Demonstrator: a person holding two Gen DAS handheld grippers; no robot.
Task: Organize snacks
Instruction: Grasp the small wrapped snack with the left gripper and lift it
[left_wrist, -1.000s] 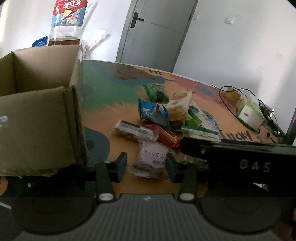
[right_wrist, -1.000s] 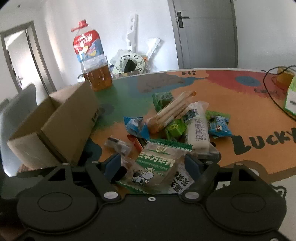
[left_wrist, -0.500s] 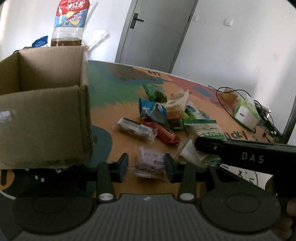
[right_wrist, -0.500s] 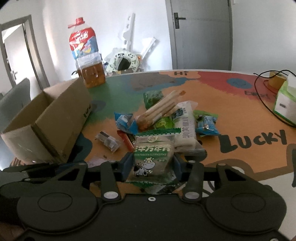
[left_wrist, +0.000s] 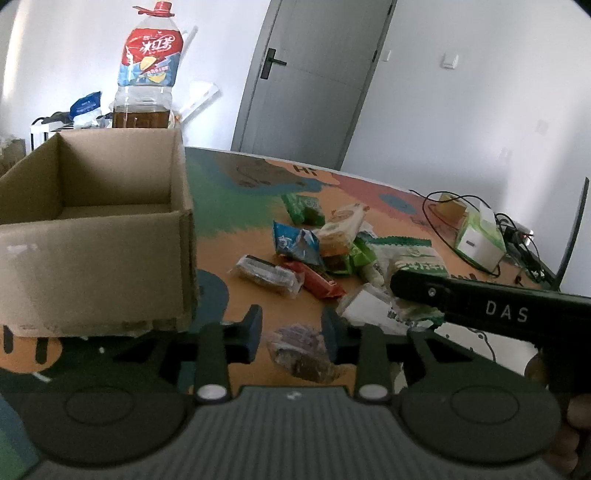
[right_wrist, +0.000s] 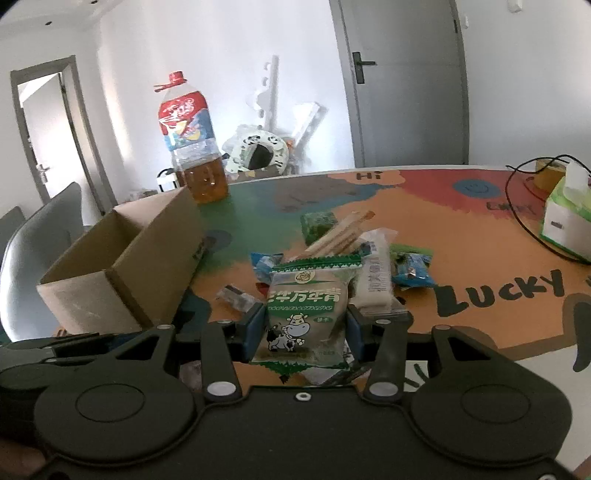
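Observation:
My right gripper (right_wrist: 306, 326) is shut on a green-and-white cow snack packet (right_wrist: 306, 314) and holds it upright above the table; the packet also shows in the left wrist view (left_wrist: 413, 258). My left gripper (left_wrist: 293, 332) is shut on a small clear purple snack packet (left_wrist: 301, 350), which hangs between the fingers, just right of the open cardboard box (left_wrist: 92, 236). The box (right_wrist: 122, 266) shows empty inside. A pile of snack packets (left_wrist: 317, 240) lies on the colourful table (left_wrist: 240, 206).
A large bottle of amber liquid (left_wrist: 146, 81) stands behind the box. A tissue box (right_wrist: 565, 218) and black cables (left_wrist: 443, 206) lie at the table's right. A grey chair (right_wrist: 33, 251) stands left of the table.
My right gripper has closed on the cow packet and lifted it. My left gripper has closed on the purple packet and risen; the box interior has come into view.

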